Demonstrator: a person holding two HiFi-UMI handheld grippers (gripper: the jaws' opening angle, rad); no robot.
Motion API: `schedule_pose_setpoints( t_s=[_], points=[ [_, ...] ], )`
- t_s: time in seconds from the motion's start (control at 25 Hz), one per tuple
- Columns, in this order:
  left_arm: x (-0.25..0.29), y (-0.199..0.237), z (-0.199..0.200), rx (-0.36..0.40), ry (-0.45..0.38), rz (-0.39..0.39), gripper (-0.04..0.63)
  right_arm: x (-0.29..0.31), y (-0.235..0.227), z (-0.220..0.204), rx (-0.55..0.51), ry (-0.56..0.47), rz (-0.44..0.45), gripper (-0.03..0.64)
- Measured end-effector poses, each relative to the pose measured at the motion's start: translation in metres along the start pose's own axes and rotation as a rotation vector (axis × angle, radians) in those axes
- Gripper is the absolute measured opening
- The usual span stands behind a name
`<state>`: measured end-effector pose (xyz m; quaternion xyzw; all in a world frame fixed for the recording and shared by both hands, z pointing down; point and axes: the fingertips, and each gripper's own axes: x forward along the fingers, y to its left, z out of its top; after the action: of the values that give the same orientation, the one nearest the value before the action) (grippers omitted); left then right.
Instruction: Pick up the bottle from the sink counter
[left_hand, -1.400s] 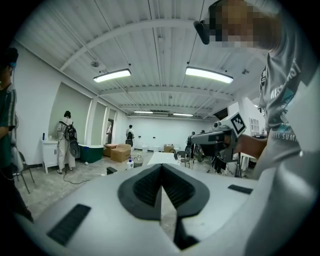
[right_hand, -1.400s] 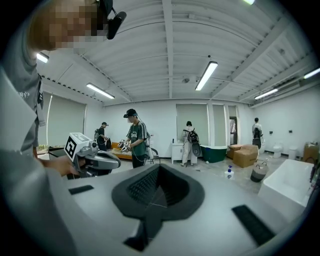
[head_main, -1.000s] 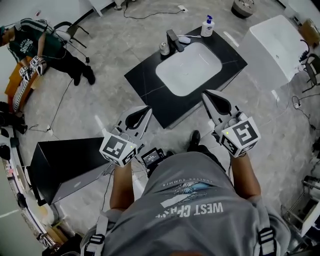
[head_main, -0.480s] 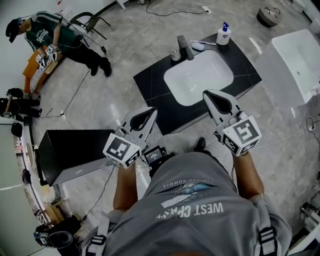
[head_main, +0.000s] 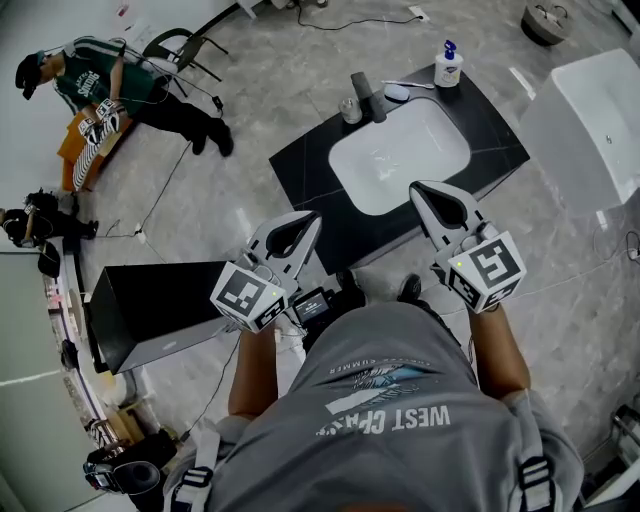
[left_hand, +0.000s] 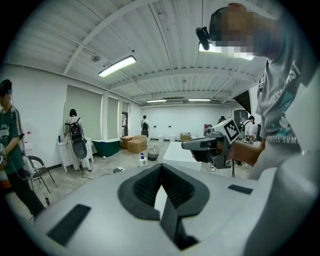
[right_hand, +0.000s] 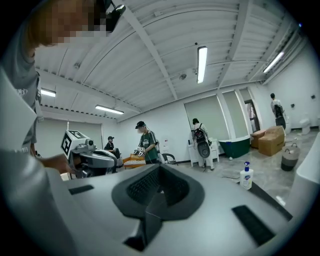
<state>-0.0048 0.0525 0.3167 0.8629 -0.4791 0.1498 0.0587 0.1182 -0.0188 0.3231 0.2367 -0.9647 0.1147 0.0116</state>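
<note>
Grey tiled floor (head_main: 250, 110) — black box (head_main: 150, 310) at left, white tub (head_main: 585, 110) at right. Person in green shirt (head_main: 95, 80) top left, beside a black chair (head_main: 185, 45) — cable (head_main: 165, 195) trails across the floor

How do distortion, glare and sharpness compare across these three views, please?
Head view: sharp, evenly lit, soft sheen on the white sink basin. Left gripper view: strong fisheye, dark corners, long ceiling tube light glaring. Right gripper view: same fisheye; white blue-capped pump bottle sharp.
</note>
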Motion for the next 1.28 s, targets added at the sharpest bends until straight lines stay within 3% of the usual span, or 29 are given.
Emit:
schedule_pose_setpoints(
  t_s=[0.32,0.64,1.28],
  points=[
    [0.023,0.018,0.007,0.032,-0.016,-0.122,0.003,0.003,-0.014,0.0,-0.001,0.008,-0.123,0.002],
    [0.035,0.07,0.003,0.034,-0.035,-0.22,0.003,0.039,-0.008,0.007,-0.002,0.031,-0.226,0.002],
    [0.043,0.158,-0.038,0.003,-0.076,-0.33,0.003,0.116,0.029,0.016,-0.078,0.089,-0.35,0.002]
  ],
)
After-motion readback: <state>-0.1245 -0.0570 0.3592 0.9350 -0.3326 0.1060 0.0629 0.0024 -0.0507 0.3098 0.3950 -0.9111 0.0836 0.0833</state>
